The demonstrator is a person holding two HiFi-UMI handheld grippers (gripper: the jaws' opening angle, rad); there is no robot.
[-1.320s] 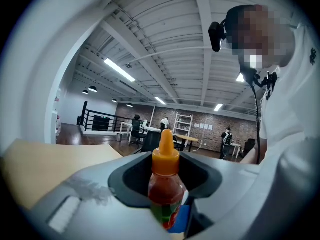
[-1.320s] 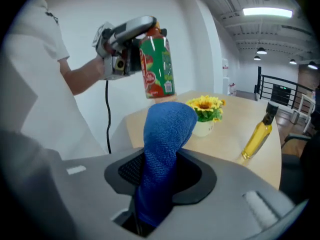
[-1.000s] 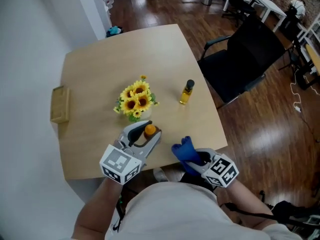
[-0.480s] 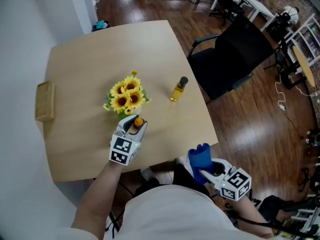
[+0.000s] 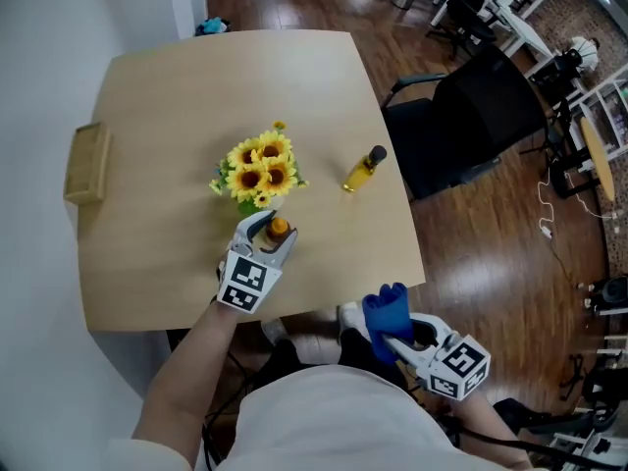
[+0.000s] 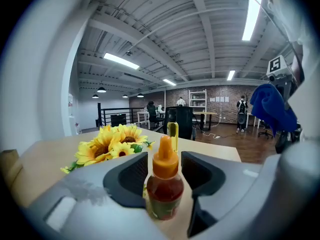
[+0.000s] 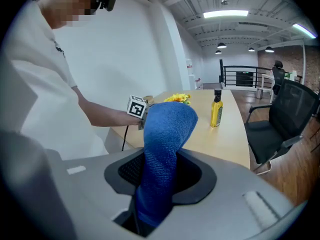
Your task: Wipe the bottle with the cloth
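The wiping had not started, as far as I could see. The left claw [image 5: 263, 235] was closed on a small bottle [image 6: 163, 186] with an orange cap and dark red stuff inside. It held the bottle upright above the worktop [image 5: 157, 263], close to the edge by the person and just in front of the sunflowers [image 5: 257, 173].

The right claw [image 7: 160, 173] was pinching a blue cloth [image 7: 166, 129], which stood up out of its jaws in a fat fold. That claw was off the worktop, past the corner on the person's right. So the cloth and the small bottle were apart and not touching. I think both things were ready, and what was left was to bring them together and rub the bottle all over.

A taller yellow bottle [image 5: 363, 170] with a dark cap sat near the right edge of the worktop, with nobody holding it. A wooden box [image 5: 86, 162] sat at the left edge.

The small bottle had a greenish label, but it was too blurry to read. The only other marks were the black and white squares on the claws' cubes, and those had no words
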